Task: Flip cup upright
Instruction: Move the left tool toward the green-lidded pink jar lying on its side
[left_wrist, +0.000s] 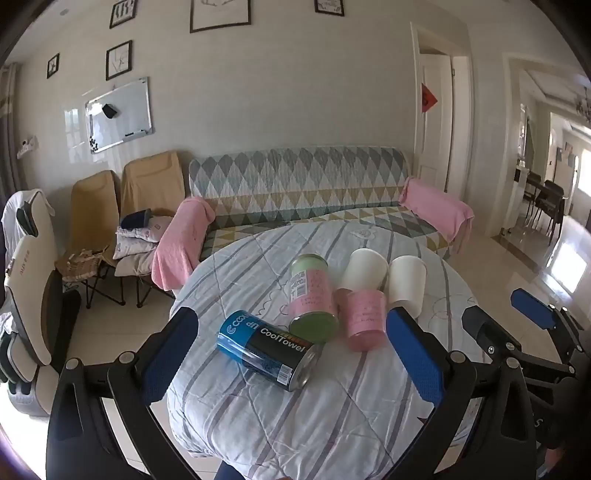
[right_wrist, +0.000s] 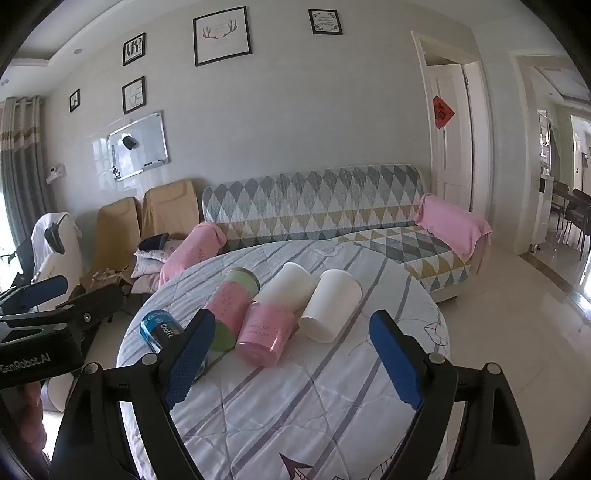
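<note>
Several cups lie on their sides on a round table covered by a striped quilt (left_wrist: 332, 424). A blue and black can marked CoolTowel (left_wrist: 266, 350) lies nearest my left gripper (left_wrist: 291, 354), which is open and empty just in front of it. Beside it lie a pink and green cup (left_wrist: 313, 295), a pink and white cup (left_wrist: 364, 299) and a white cup (left_wrist: 406, 284). My right gripper (right_wrist: 291, 362) is open and empty, in front of the pink and white cup (right_wrist: 275, 314) and the white cup (right_wrist: 330, 304). The pink and green cup (right_wrist: 231, 302) and the can (right_wrist: 160, 328) lie to its left.
A patterned sofa (left_wrist: 303, 188) with pink towels on its arms stands behind the table. Folding chairs (left_wrist: 122, 206) with cushions stand at the left. A white door (left_wrist: 436, 122) and an open passage are at the right. The right gripper shows in the left wrist view (left_wrist: 532, 310).
</note>
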